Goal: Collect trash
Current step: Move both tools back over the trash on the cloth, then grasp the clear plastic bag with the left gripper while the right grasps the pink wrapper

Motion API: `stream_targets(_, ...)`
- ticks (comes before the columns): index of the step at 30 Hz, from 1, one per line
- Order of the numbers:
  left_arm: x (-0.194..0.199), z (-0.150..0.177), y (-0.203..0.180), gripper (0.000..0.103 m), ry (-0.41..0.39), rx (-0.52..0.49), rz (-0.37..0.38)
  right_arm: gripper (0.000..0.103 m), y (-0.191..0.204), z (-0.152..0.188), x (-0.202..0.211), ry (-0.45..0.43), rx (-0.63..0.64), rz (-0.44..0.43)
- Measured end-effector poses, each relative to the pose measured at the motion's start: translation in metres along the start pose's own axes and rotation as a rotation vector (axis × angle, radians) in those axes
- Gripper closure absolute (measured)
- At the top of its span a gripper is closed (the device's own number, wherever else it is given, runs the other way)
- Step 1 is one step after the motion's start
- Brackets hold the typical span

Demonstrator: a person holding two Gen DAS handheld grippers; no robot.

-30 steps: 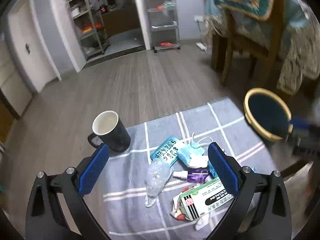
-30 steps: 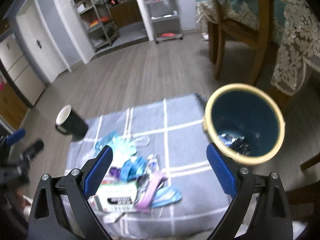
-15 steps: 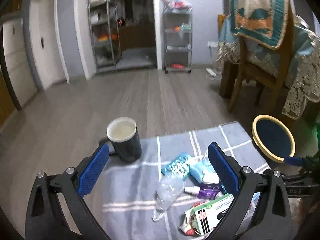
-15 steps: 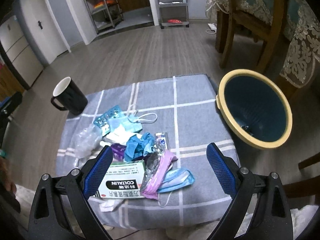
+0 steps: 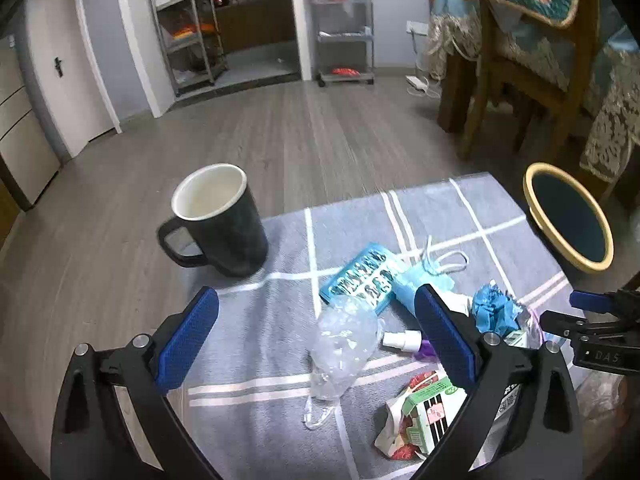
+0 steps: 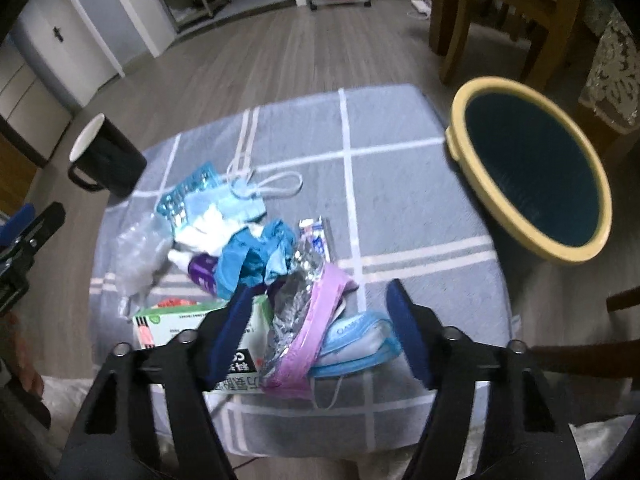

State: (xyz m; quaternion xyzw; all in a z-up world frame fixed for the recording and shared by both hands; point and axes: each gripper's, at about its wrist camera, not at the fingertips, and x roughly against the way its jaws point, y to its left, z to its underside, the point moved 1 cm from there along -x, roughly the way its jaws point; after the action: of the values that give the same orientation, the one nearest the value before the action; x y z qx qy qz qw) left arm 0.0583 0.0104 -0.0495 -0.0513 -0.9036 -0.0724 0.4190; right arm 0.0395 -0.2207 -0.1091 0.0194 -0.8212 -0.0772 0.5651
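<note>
Trash lies piled on a grey checked cloth [image 6: 400, 184]: a crumpled clear plastic bag [image 5: 344, 344], a blue pill blister [image 5: 360, 280], a blue face mask [image 6: 356, 340], a crumpled blue glove [image 6: 256, 256], a pink and silver wrapper [image 6: 308, 320] and a green and white box [image 6: 176, 320]. My left gripper [image 5: 316, 340] is open, low over the plastic bag. My right gripper [image 6: 320, 332] is open, with the pink wrapper and mask between its fingers. A teal bin with a yellow rim [image 6: 532, 176] stands to the right of the cloth.
A black mug [image 5: 220, 220] stands at the cloth's far left corner. A small purple spray bottle [image 6: 200, 268] lies in the pile. A wooden chair [image 5: 520, 80] and a draped table stand at the back right. Wooden floor and metal shelves [image 5: 344, 28] lie beyond.
Both grippers have come lower and closer to the trash pile. The right gripper's fingers have narrowed around the pink wrapper and mask. The left gripper now hangs over the plastic bag.
</note>
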Motion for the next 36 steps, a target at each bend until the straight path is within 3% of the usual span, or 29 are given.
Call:
stream_targets(3,-0.015,0.003,-0.002,0.01,0.039,0.002,0.0,0.046,-0.002,0.002,-0.008,0.025,-0.008,0.005)
stream_targets(5,-0.027,0.008,-0.005,0.02,0.084,-0.008,0.003,0.047,-0.004,0.004,-0.014,0.049,-0.017,0.012)
stream_targets(8,-0.04,0.014,-0.008,0.025,0.128,-0.013,0.022,0.048,-0.004,0.005,-0.019,0.065,-0.017,0.014)
stream_targets(19,-0.074,0.031,-0.009,0.029,0.268,-0.006,0.051,0.059,-0.001,0.003,-0.028,0.097,-0.01,-0.004)
stream_targets(24,-0.089,0.039,-0.012,0.047,0.33,-0.023,0.02,0.068,0.0,0.003,-0.031,0.105,-0.005,-0.012)
stream_targets(29,-0.088,0.038,-0.011,0.07,0.336,-0.025,0.019,0.082,-0.003,0.001,-0.031,0.092,-0.001,-0.013)
stream_targets(36,-0.072,0.026,-0.01,0.076,0.279,-0.012,0.025,0.087,-0.008,-0.006,-0.017,0.027,-0.024,-0.012)
